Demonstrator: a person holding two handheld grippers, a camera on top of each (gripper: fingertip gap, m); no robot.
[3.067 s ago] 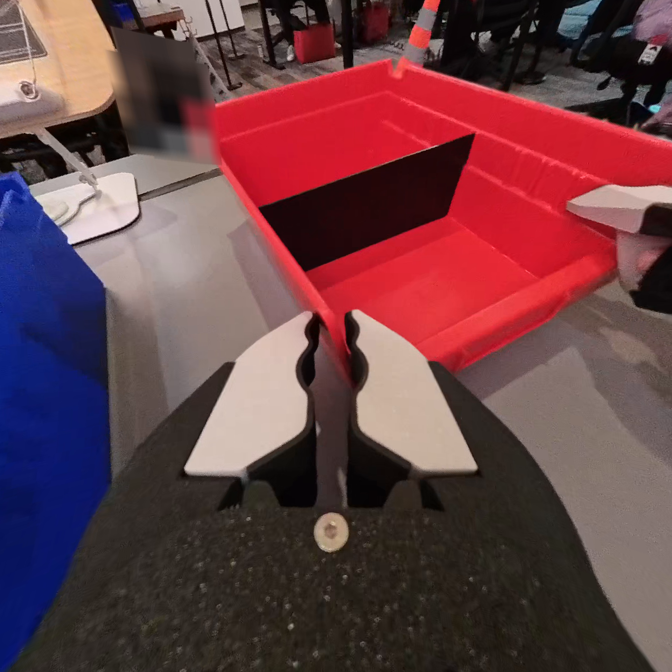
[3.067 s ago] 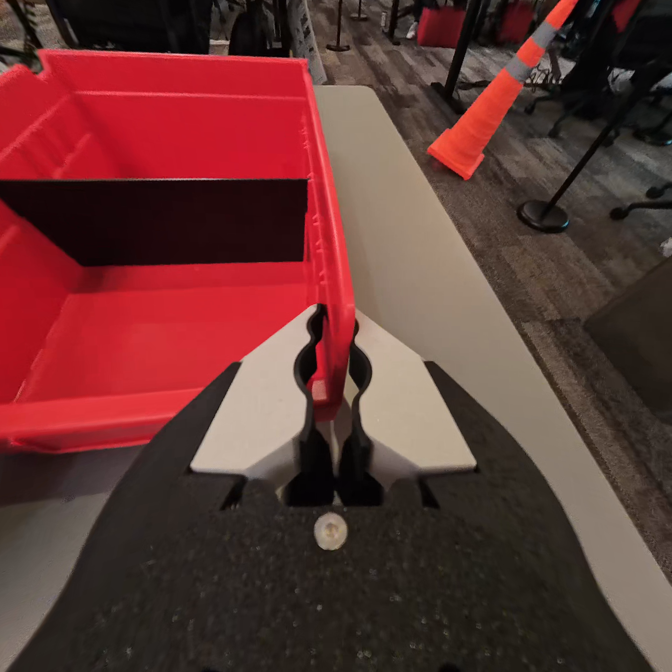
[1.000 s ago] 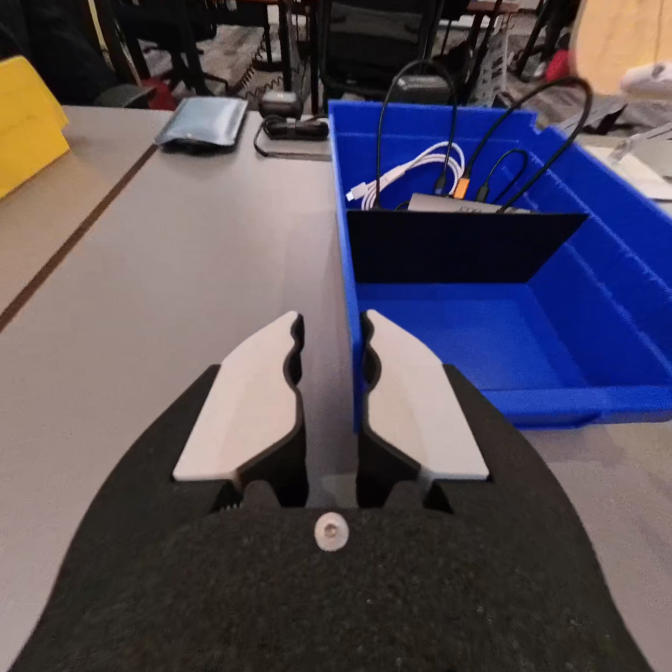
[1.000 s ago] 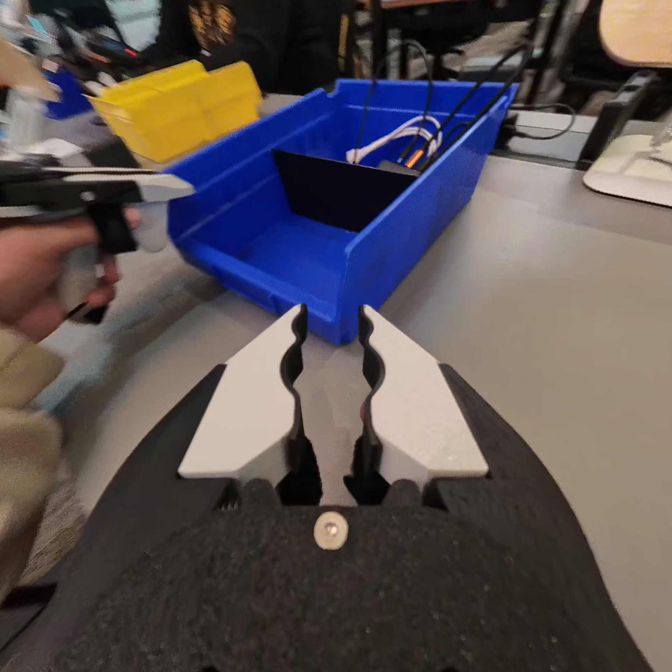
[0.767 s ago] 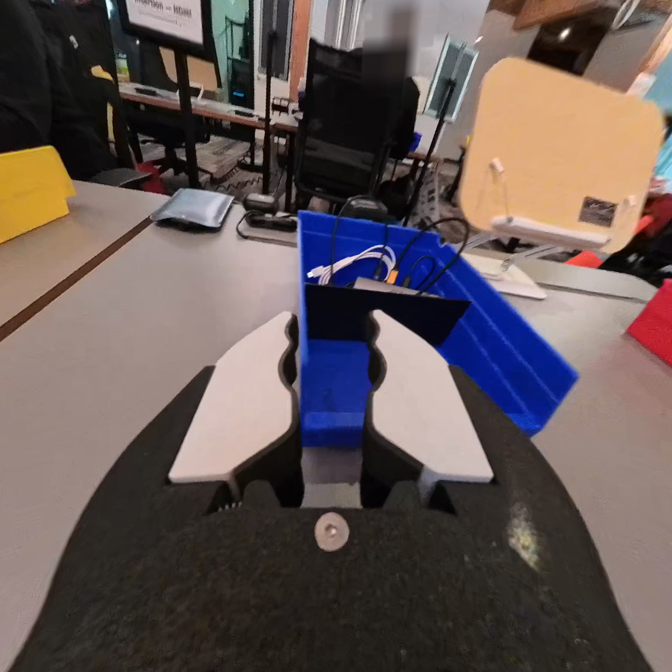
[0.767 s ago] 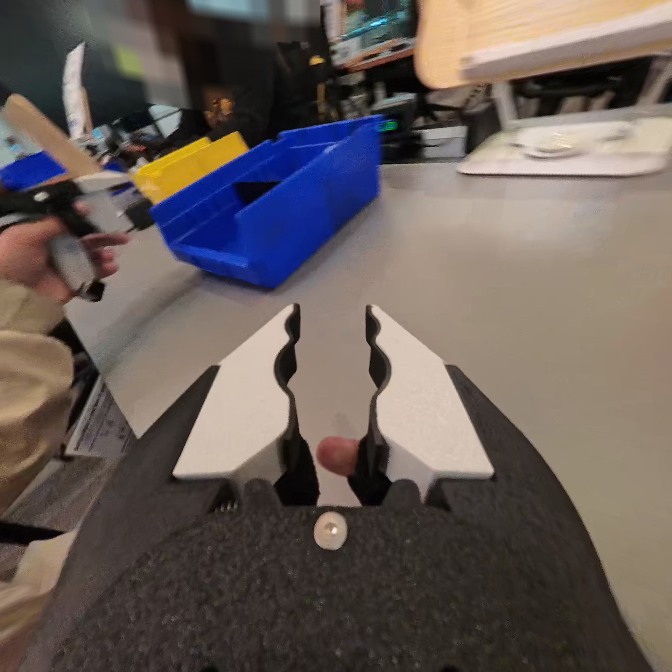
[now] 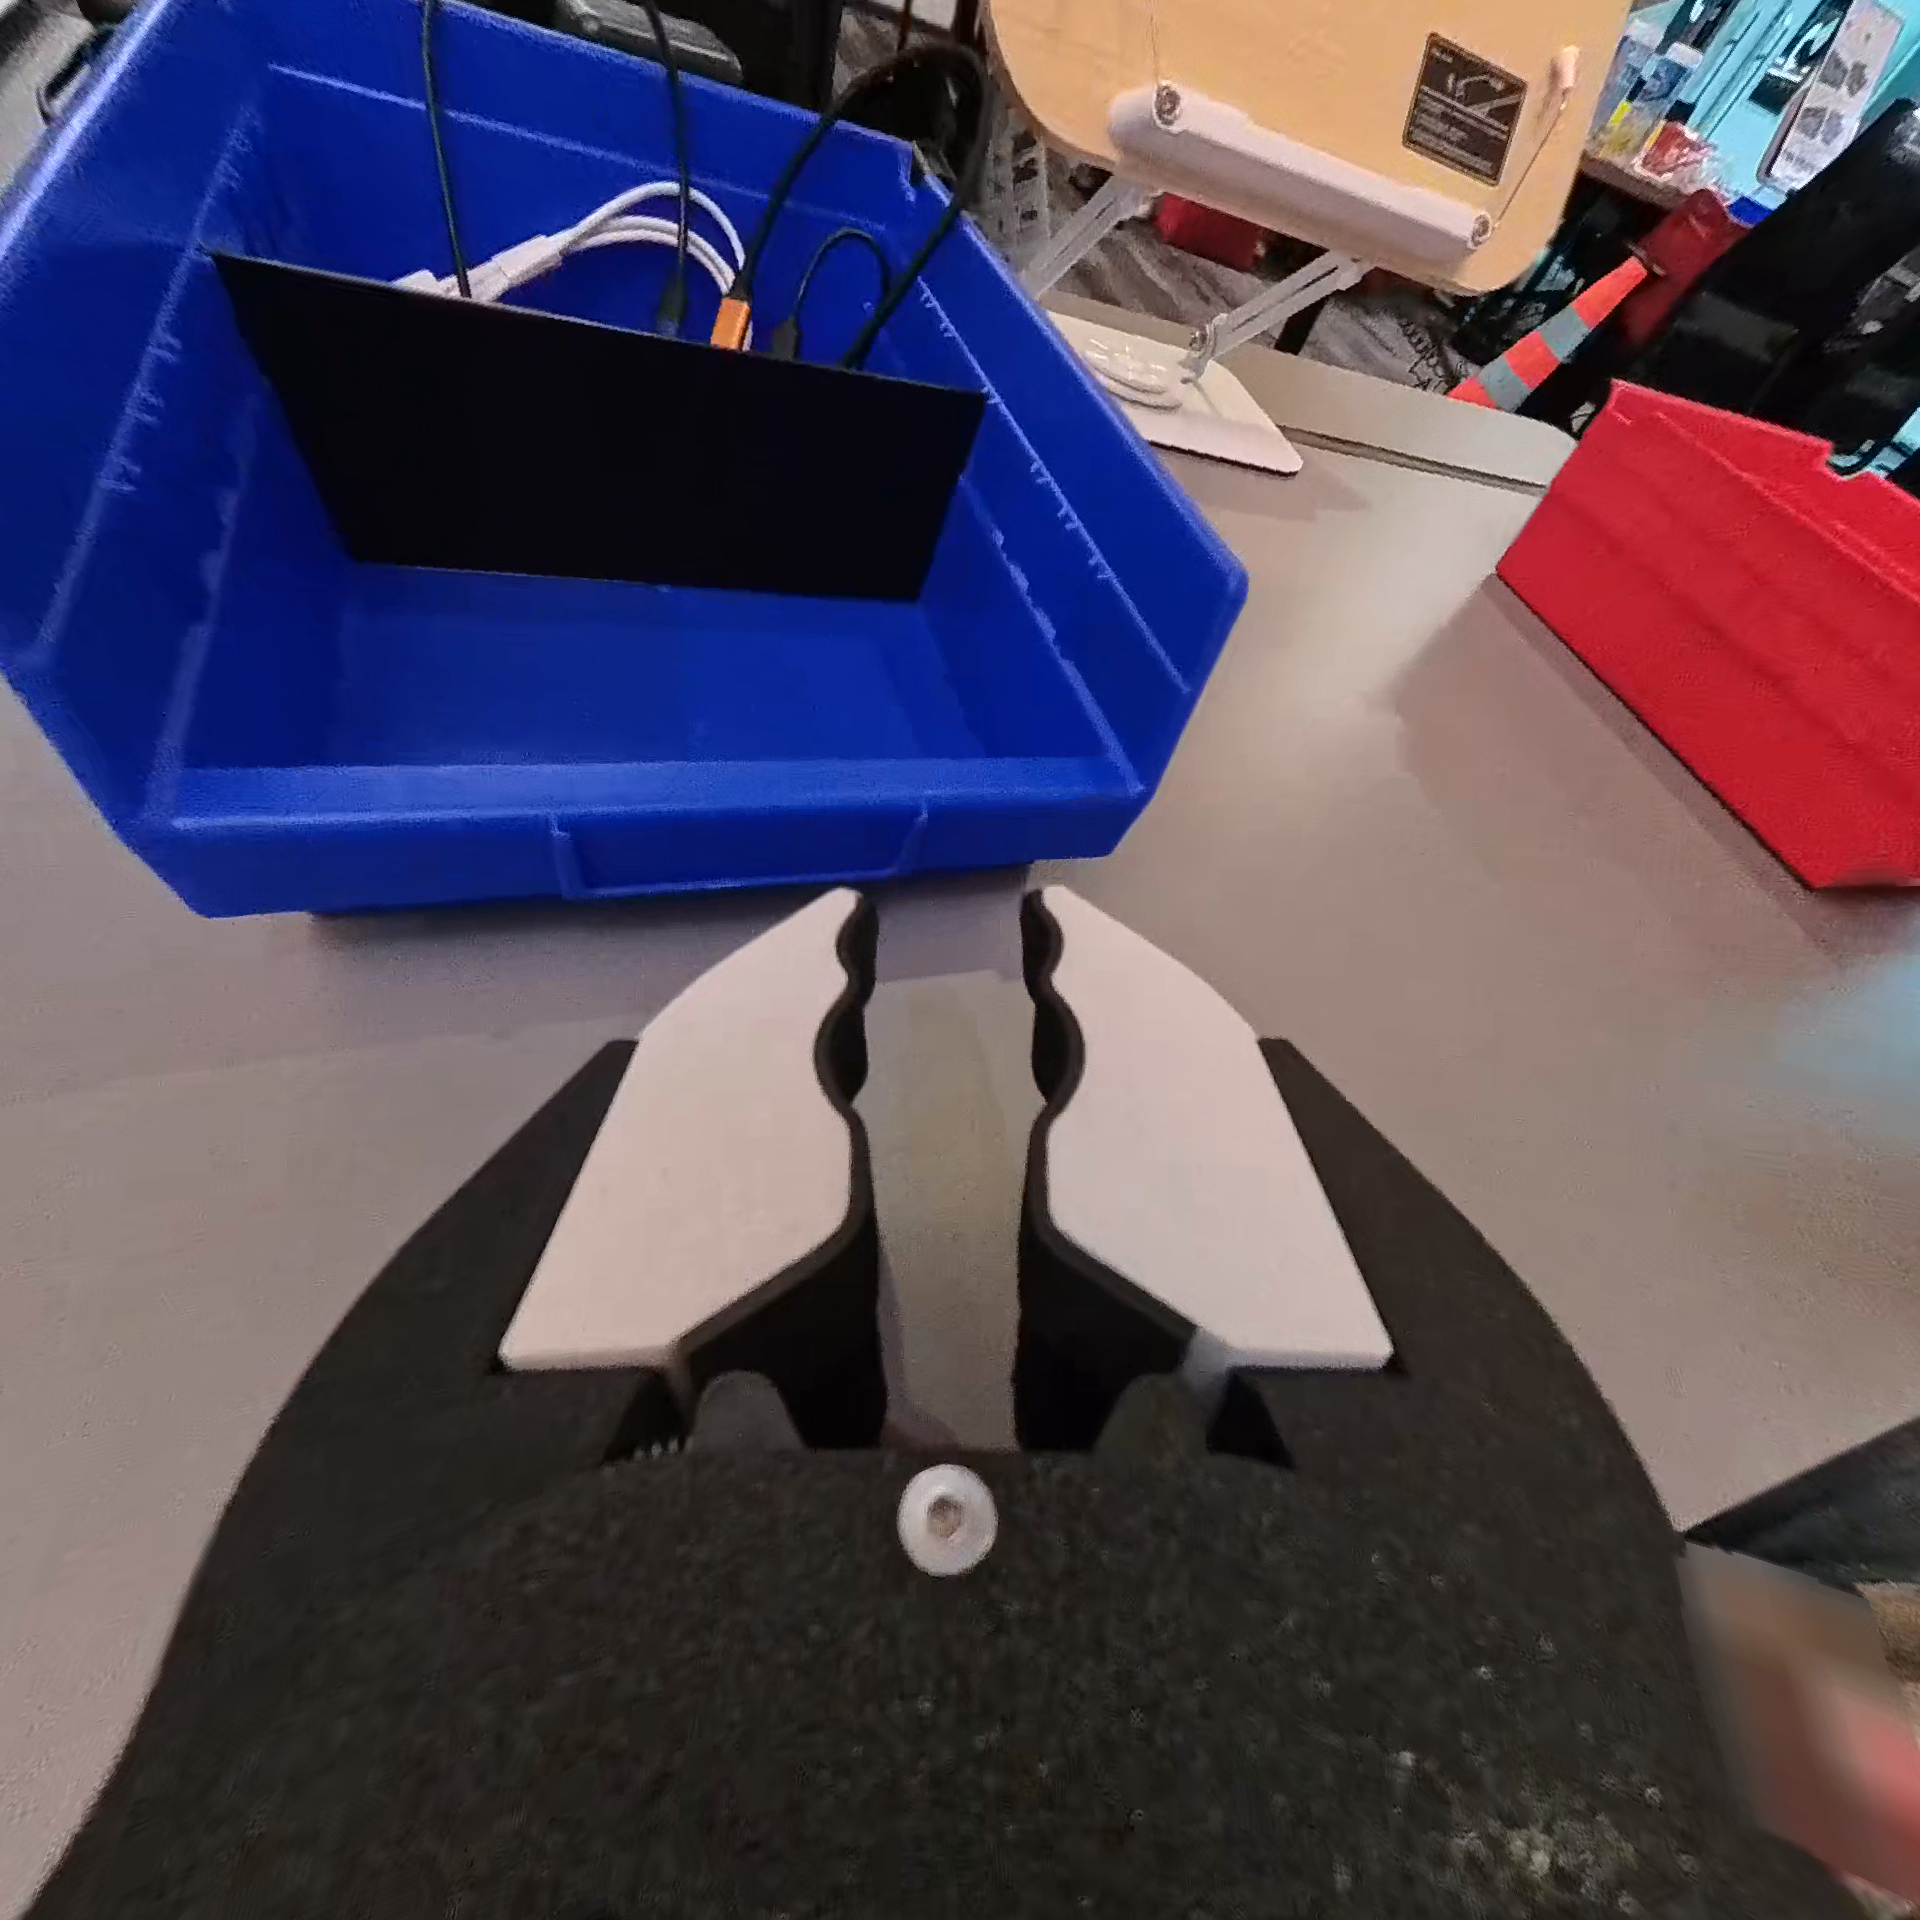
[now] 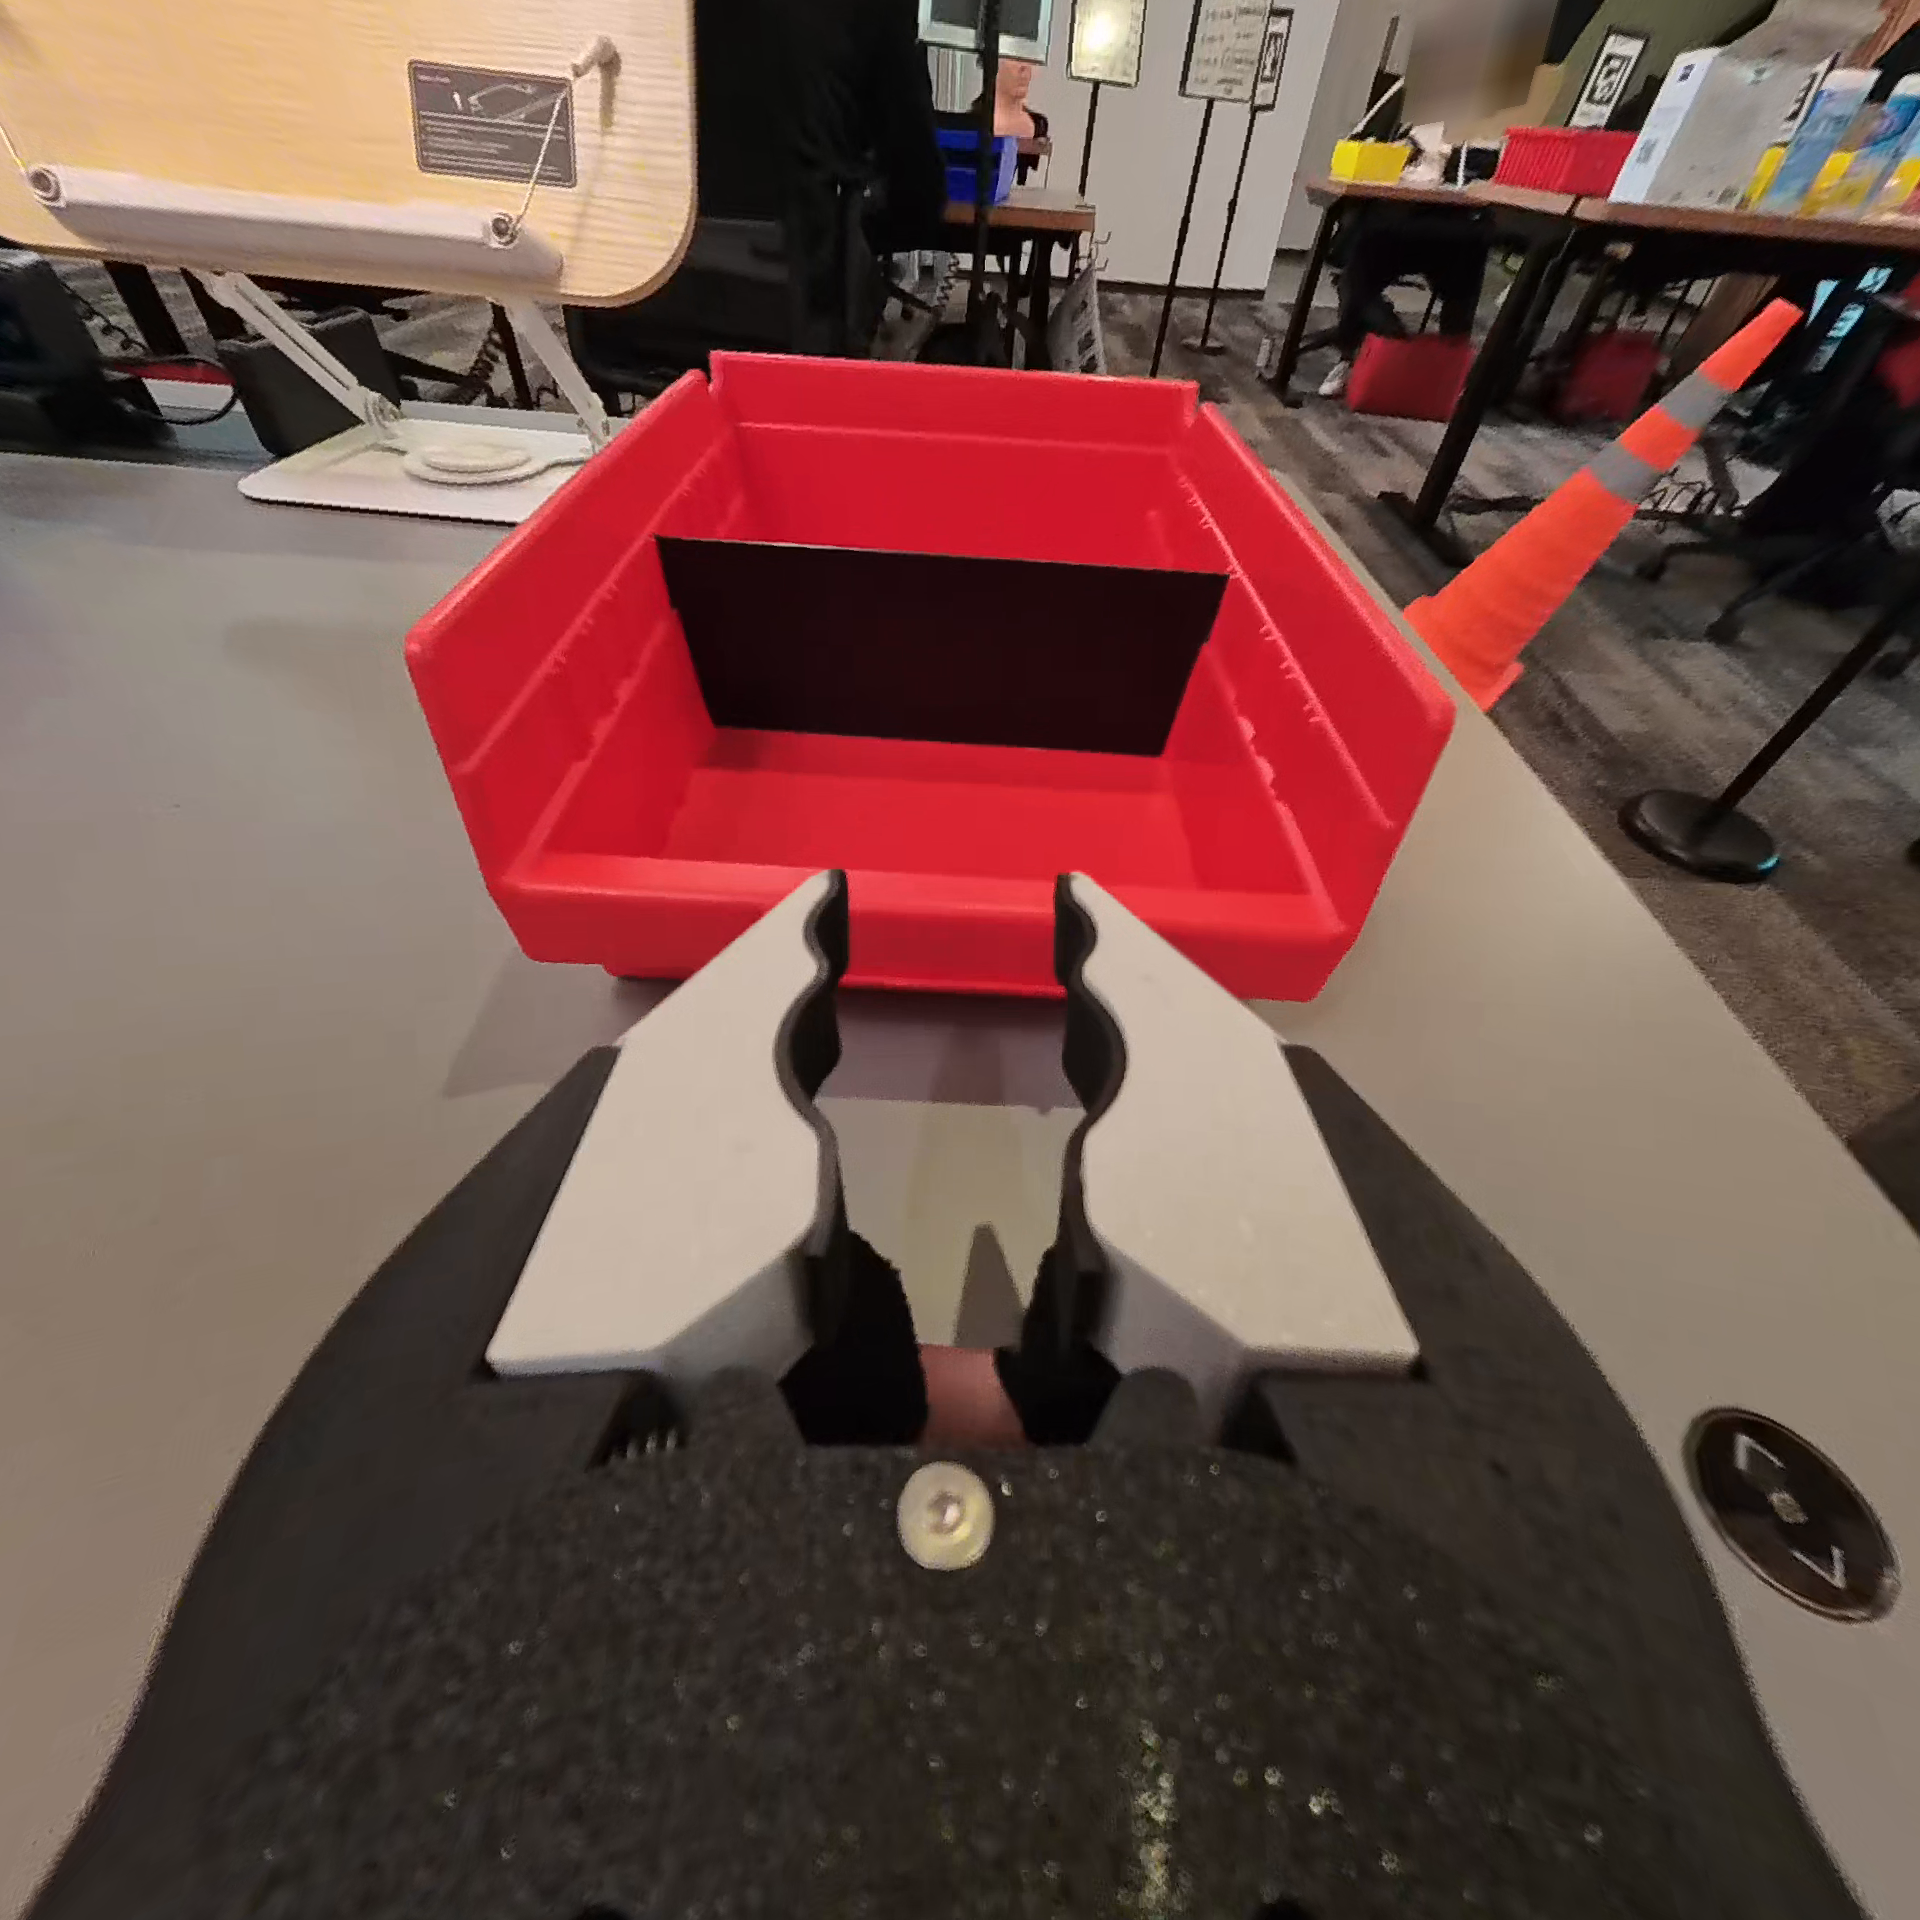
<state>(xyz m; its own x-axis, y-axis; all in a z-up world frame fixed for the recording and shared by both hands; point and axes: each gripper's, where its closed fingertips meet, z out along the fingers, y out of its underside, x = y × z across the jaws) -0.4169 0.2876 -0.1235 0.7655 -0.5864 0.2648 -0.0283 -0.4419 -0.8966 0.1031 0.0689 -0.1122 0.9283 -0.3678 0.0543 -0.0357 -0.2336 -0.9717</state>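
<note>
**Two empty grippers, each facing a bin**

The left gripper [image 7: 948, 914] hangs over the grey worktop [image 7: 260, 1039], jaws parted with nothing between them, just short of the blue bin [image 7: 644, 821]. A black divider [image 7: 623, 468] crosses that bin; the cables [image 7: 665, 223] behind it are partly hidden. The right gripper [image 8: 948, 894] has jaws spread wider, also empty, near the front lip of the red bin [image 8: 935, 914], whose far compartment is mostly screened by its own divider [image 8: 940, 649]. A blurred patch covers the left view's lower right corner.
</note>
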